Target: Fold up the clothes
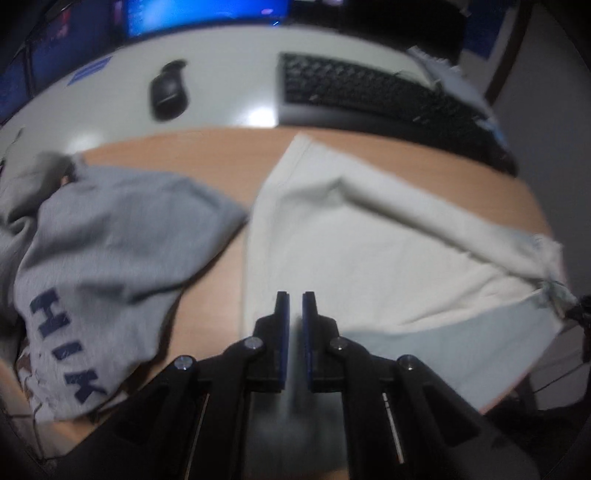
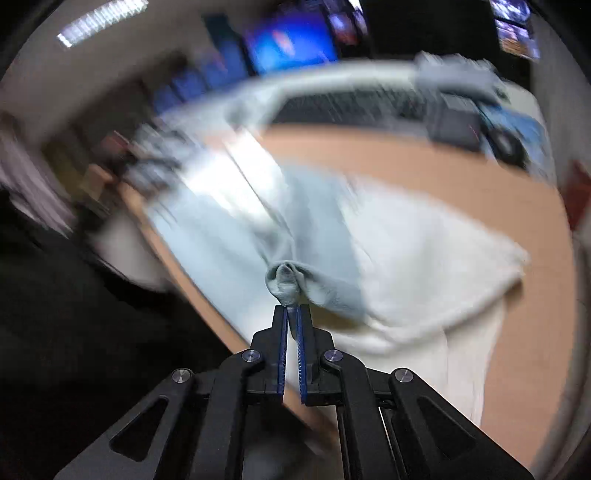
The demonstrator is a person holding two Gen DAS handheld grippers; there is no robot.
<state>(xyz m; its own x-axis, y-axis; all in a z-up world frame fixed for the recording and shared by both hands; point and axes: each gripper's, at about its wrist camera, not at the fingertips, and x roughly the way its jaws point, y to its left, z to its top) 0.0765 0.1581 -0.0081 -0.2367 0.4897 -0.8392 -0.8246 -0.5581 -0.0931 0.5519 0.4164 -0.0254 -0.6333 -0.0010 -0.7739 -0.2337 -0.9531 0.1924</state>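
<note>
A cream white garment (image 1: 354,258) lies spread on the wooden table (image 1: 207,155), with a raised fold running toward its right end. My left gripper (image 1: 295,299) sits low over its near edge; the fingers stand a narrow gap apart with pale cloth between them. In the blurred right wrist view my right gripper (image 2: 291,310) is shut on a bunched pale corner of the same garment (image 2: 424,266) and holds it lifted above the table edge. A grey shirt with dark blue letters (image 1: 92,258) lies crumpled to the left.
A black keyboard (image 1: 369,92) and a black mouse (image 1: 168,90) lie on the white desk (image 1: 229,88) behind the table. Monitors (image 1: 199,14) glow at the back. More cloth (image 2: 458,74) is piled beyond the keyboard at the right.
</note>
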